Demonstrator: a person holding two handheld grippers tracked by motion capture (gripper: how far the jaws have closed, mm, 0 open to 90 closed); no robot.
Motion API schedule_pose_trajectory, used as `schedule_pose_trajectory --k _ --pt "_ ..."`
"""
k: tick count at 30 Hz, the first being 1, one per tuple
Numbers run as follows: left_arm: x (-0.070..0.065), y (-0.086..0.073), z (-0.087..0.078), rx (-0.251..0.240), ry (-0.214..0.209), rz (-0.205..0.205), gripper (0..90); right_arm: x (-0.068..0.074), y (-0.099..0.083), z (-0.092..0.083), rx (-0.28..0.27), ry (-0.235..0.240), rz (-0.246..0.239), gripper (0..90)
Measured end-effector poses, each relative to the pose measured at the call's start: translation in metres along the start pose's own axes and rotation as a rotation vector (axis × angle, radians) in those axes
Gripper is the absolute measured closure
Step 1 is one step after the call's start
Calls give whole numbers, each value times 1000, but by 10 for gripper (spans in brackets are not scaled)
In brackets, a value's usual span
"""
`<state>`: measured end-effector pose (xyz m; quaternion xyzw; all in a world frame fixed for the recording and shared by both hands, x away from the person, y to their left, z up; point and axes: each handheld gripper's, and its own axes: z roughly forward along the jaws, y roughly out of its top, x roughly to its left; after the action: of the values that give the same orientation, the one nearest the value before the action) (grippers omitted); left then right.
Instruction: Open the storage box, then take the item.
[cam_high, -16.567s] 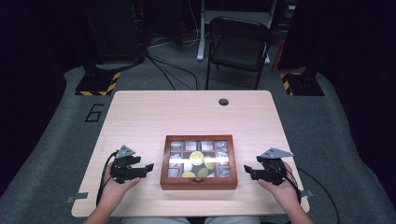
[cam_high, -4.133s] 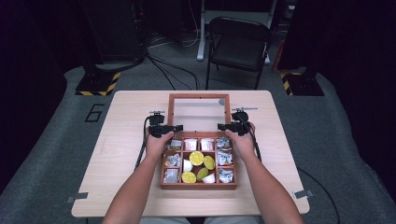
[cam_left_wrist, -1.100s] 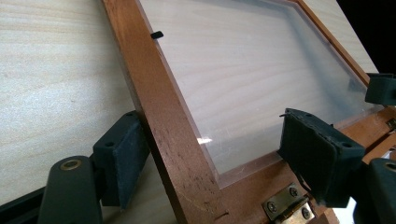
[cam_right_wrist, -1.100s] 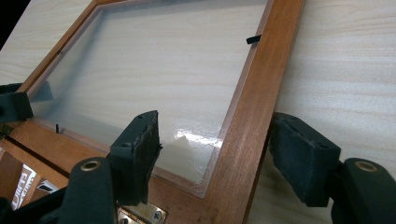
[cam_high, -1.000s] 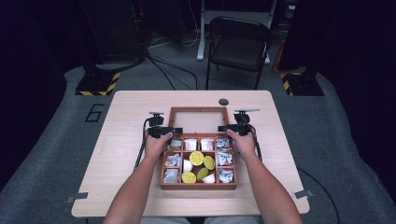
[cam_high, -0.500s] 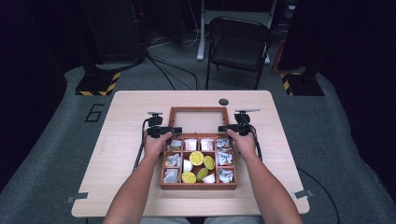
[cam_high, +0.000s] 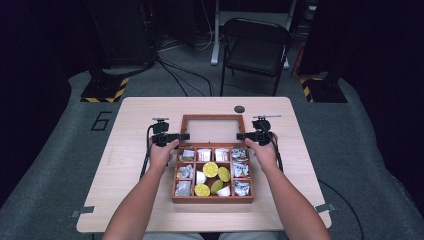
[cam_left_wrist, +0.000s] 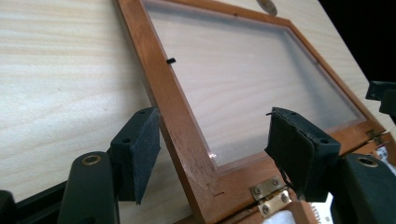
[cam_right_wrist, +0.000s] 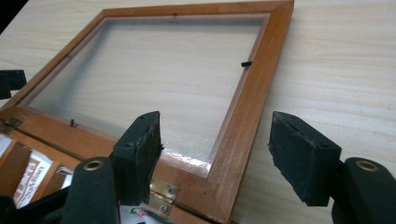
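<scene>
A wooden box (cam_high: 212, 200) with several compartments of sachets and yellow-topped cups sits on the table's near half. Its glass lid (cam_high: 212, 118) is swung back behind it, flat or nearly flat on the table. My left gripper (cam_high: 182, 136) straddles the lid's left rail (cam_left_wrist: 154, 79) near the hinge. Its jaws have just been closing with that rail between them, but the left gripper (cam_left_wrist: 215, 149) is still open, its far pad clear over the glass. My right gripper (cam_high: 242, 135) straddles the right rail (cam_right_wrist: 252, 93). The right gripper (cam_right_wrist: 224, 149) is open and has closed slightly.
A small dark round object (cam_high: 239, 109) lies on the table behind the lid. Brass hinges (cam_left_wrist: 268, 196) join lid and box. A folding chair (cam_high: 255, 45) stands beyond the table's far edge. Bare tabletop (cam_high: 135, 120) lies on both sides of the box.
The box was closed at first, with the grippers at its sides. The lid then stood raised and has since gone back toward the table. Over the last second the hands barely moved.
</scene>
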<state>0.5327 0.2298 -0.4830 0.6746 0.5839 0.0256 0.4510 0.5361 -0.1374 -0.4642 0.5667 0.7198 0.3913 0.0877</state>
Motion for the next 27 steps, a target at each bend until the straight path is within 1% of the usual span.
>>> schedule_pose_trajectory --k 1,4,5,7,9,10,11,12,13,15,17,21,24,25,26,27 --pt "-1 0 -2 1 0 7 342 2 0 -3 -5 3 -11 339" --pt "-4 0 -8 -9 -6 10 340 8 0 -11 -10 3 -37 340" --pt "-6 0 -10 -6 -5 13 341 10 0 -13 -16 9 -56 343" --pt "-8 -1 -14 2 -6 27 341 17 -2 -18 -14 23 -77 352" --pt "-10 0 -19 0 -11 47 341 26 -4 -22 -16 42 -119 364" --pt "-11 0 -22 -10 -18 42 341 31 -6 -24 -10 54 -127 366" --pt "-12 1 -24 -16 -22 41 341 35 -7 -25 -12 61 -152 368" --pt "-14 1 -26 -16 -26 35 341 39 -9 -26 -13 64 -167 370" --pt "-15 0 -27 -13 -27 41 341 43 -10 -28 -12 76 -177 372" --pt "-17 0 -29 -13 -21 63 341 50 -13 -29 -14 83 -202 376" --pt "-19 0 -31 -6 -14 85 341 56 -18 -30 1 93 -221 378" --pt "-20 0 -32 -10 -20 76 341 68 -28 -31 25 117 -276 361" --pt "-19 0 -34 -8 -23 88 341 76 -35 -32 28 148 -294 351" --pt "-20 0 -34 -10 -22 84 341 79 -37 -32 24 155 -309 350" --pt "-20 0 -35 -8 -23 80 340 82 -39 -32 29 160 -311 350" --pt "-20 0 -34 -17 -24 77 341 85 -41 -32 25 167 -333 350"
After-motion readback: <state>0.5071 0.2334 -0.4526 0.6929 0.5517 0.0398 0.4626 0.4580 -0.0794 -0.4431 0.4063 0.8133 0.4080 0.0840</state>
